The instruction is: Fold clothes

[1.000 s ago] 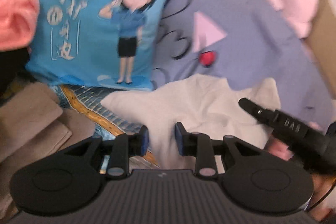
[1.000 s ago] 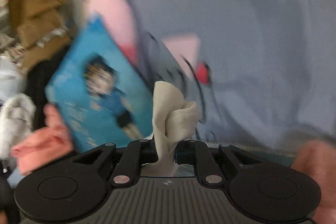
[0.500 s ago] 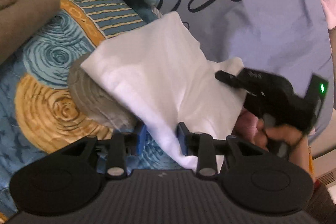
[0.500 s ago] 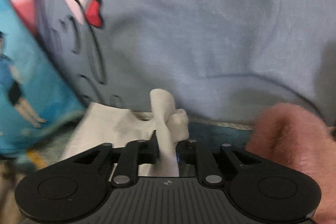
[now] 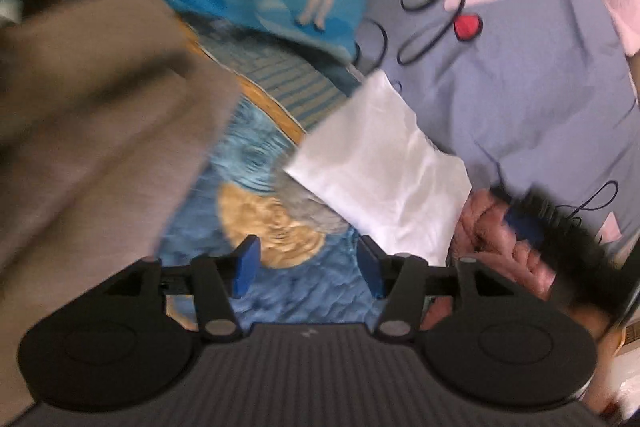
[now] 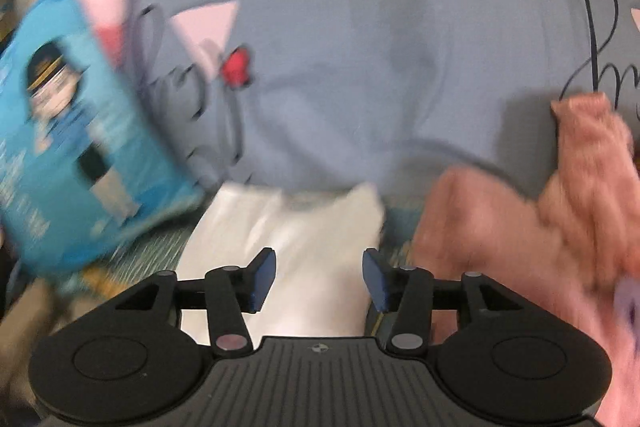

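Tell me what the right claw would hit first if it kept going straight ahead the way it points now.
Probably the folded white garment: it lies directly ahead of the open right claw, between its fingers. Beyond it sits the blue-grey pillow. Depth is blurred, so this is a hedged guess.

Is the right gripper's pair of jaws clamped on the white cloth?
No. The right gripper has its jaws spread wide, and the white cloth lies free beneath them.
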A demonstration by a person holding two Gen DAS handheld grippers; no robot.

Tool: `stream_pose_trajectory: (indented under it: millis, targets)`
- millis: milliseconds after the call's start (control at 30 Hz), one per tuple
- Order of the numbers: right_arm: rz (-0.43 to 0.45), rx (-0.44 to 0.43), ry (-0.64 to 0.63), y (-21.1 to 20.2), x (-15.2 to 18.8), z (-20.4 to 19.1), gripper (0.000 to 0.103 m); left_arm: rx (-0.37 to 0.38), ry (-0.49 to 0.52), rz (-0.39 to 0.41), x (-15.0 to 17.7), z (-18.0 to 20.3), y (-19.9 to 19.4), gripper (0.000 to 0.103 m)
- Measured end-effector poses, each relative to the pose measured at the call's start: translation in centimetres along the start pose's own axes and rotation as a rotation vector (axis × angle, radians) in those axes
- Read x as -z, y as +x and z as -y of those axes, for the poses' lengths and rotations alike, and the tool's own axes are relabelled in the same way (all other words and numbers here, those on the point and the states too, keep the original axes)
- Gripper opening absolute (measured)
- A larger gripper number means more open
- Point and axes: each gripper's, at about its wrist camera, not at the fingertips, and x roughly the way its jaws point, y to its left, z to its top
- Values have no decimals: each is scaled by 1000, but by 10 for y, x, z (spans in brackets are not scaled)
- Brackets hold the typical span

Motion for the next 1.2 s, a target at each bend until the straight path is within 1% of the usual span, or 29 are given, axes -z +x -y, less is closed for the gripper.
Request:
stream_pose_trajectory:
  millis: [33,67,133,167,200,233,267,333,367,400,467,500,533,567,600,633,700,767,800,867,900,967,1033,1100,1133,1167,1200]
  targets:
    - [2,6,-40,-2,11,-7,48,-10,18,10,0,-1,-17,77]
    - [5,12,-82,-3,22,-14,48,-21,40,24,0,-2,-34,82]
    - [40,7,-223,1,42,-32,46,-36,126,93,7,-4,-68,101]
    - [42,12,-280,6,49,-40,44,-41,171,130,13,-4,-85,103]
    - [39,19,-332,11,54,-47,41,-47,212,161,19,-6,-99,103]
    - [6,47,-352,20,60,-51,31,-56,236,171,25,-8,-104,103]
    - [-40,73,-331,28,64,-52,27,-62,256,180,31,-12,-108,103]
    - [-59,54,-209,31,65,-37,28,-53,257,177,38,-22,-105,103]
    - [-64,40,-144,33,65,-30,29,-61,251,154,40,-26,-103,103]
    - [-68,28,-118,30,63,-26,29,-70,247,119,41,-29,-103,103]
    - [-74,5,-84,24,59,-22,29,-60,241,82,37,-30,-94,103]
    - [-39,8,-73,17,54,-22,29,-50,245,86,37,-30,-94,103]
    - [5,13,-63,9,49,-21,33,-54,256,87,37,-28,-93,103]
    - [48,19,-53,1,44,-21,42,-60,269,85,40,-27,-92,103]
    - [95,47,-63,-3,36,-23,48,-66,282,83,42,-27,-92,103]
    - [128,86,-84,-1,25,-25,56,-72,296,81,44,-26,-91,103]
    - [132,140,-106,16,2,-26,58,-77,307,70,48,-26,-90,103]
    - [117,202,-97,42,-20,-27,55,-64,307,63,48,-27,-87,103]
    - [110,225,-85,55,-30,-26,51,-60,314,65,49,-27,-86,103]
    - [70,213,-35,78,-41,-22,15,-51,337,83,51,-27,-83,103]
    - [44,202,-12,92,-43,-21,12,-50,351,84,52,-28,-80,103]
    - [-32,178,-3,116,-38,-23,12,-61,355,53,52,-28,-70,103]
    - [-109,182,-3,136,-29,-25,13,-34,345,43,51,-30,-64,103]
    - [-84,179,21,135,-28,-24,13,-37,331,36,48,-30,-61,103]
    - [-73,181,39,129,-30,-24,13,-25,328,42,47,-31,-62,103]
    - [-60,185,58,122,-33,-23,15,-18,328,48,46,-31,-64,103]
    - [-24,186,79,109,-34,-23,19,-15,329,57,46,-31,-67,103]
